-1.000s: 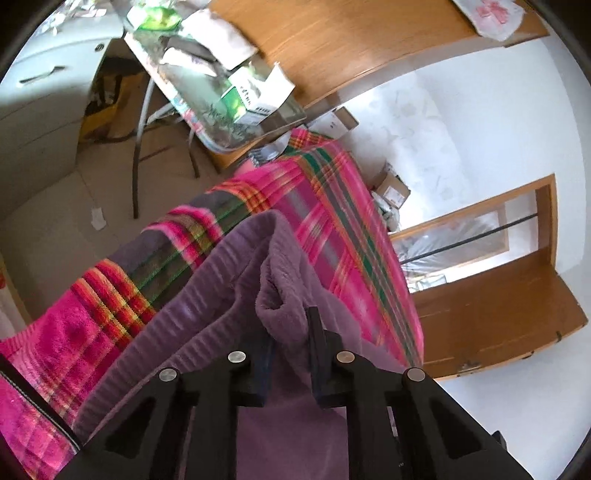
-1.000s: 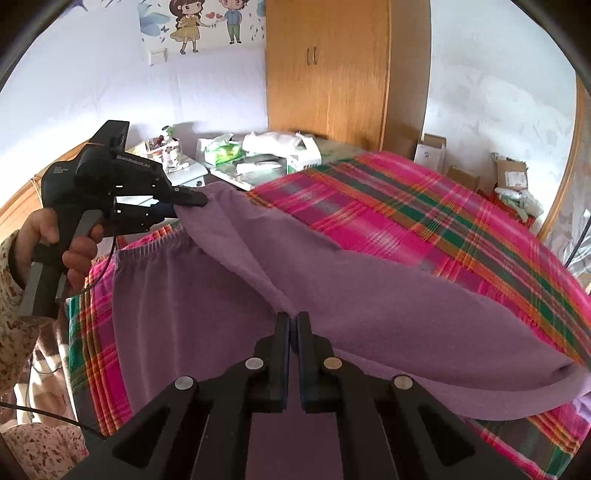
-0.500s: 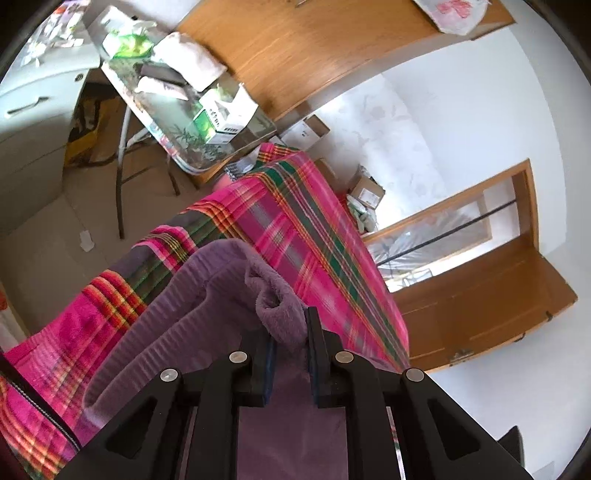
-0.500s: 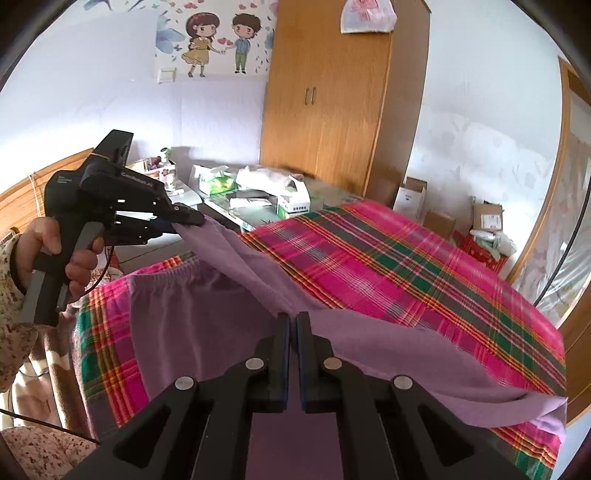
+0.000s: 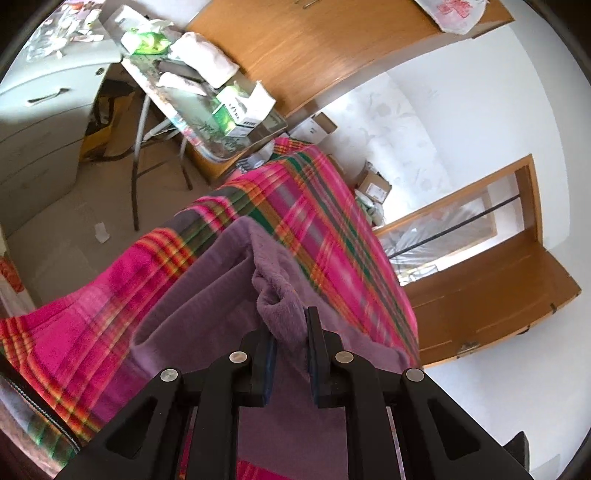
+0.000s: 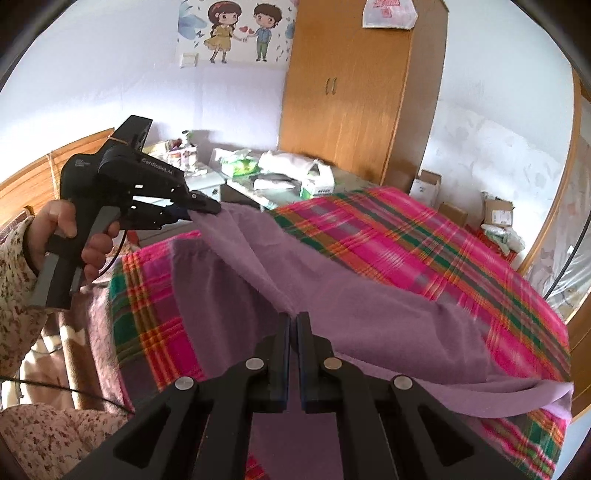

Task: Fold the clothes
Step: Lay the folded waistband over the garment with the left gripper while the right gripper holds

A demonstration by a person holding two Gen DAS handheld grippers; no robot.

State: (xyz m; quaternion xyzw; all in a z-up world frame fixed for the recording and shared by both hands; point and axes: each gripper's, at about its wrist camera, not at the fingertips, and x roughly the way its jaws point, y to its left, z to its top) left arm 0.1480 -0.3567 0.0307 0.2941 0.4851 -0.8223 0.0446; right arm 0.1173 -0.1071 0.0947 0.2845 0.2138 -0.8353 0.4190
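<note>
Two grippers: left point(image 6: 207, 206) and right point(image 6: 294, 325). One purple garment point(image 6: 332, 295) on one plaid blanket point(image 6: 424, 243). One wardrobe point(image 6: 354, 92) with one bag point(image 6: 388, 14) on top. One side table point(image 5: 207, 122). One wall sticker point(image 6: 236, 29) showing two cartoon figures.

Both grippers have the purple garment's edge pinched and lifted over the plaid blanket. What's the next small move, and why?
Probably carry the raised edge further across and lay it down onto the rest of the purple garment. The left gripper and right gripper each clamp that edge, it hangs lifted between them, and the lower layer lies flat on the plaid blanket.
</note>
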